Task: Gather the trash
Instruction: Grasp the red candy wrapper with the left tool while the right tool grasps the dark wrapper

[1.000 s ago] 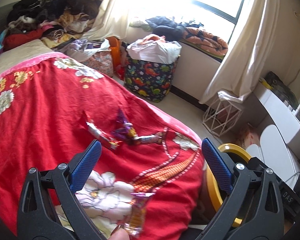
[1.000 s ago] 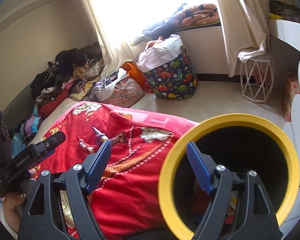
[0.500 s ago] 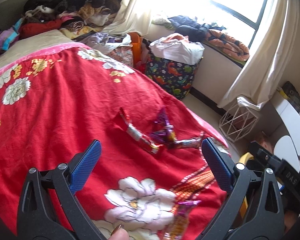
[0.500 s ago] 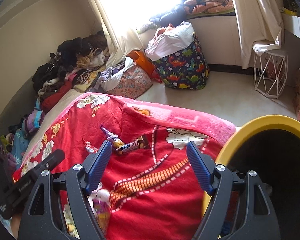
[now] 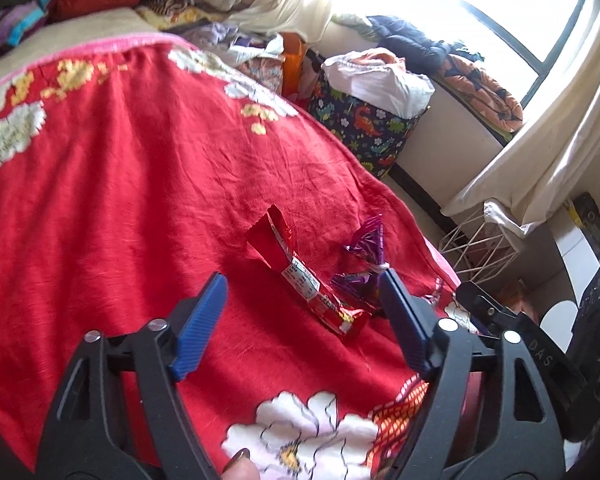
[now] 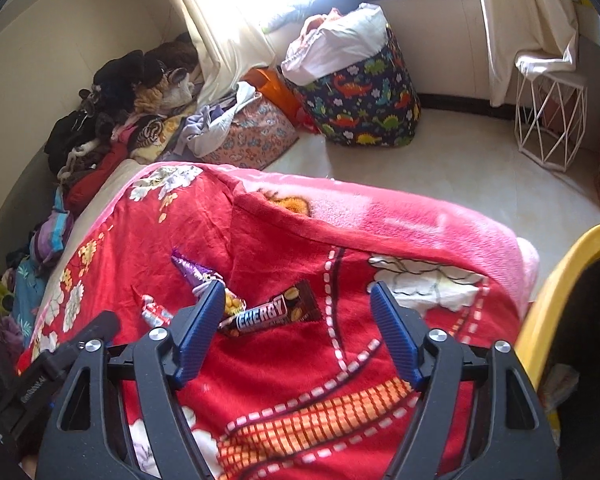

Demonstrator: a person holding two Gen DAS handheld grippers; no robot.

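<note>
Both of my grippers have come forward over the bed since a moment ago, and the wrappers now sit much closer to my fingers. On my left gripper (image 5: pixel 302 294) the jaws are spread wide and hold nothing; the red wrapper (image 5: pixel 306 280) lies on the red blanket (image 5: pixel 112 208) between its blue pads, nearer the right one. Just right of it lies the purple wrapper (image 5: pixel 366 244), its near end touching or overlapping the red one by my right pad.

On my right gripper (image 6: pixel 298 304) the jaws also stand wide apart and empty. A brown ENERGY bar wrapper (image 6: pixel 270 314) lies flat on the blanket between the pads, close to the left one. Far-left of it I see the purple wrapper's pointed end, and a small red-and-white piece beside that. At the right edge of this view stands the yellow-rimmed bin (image 6: pixel 560 292), beside the bed's near right corner. On the floor farther off stands a dinosaur-print basket (image 6: pixel 360 100), heaped with cloth.
</note>
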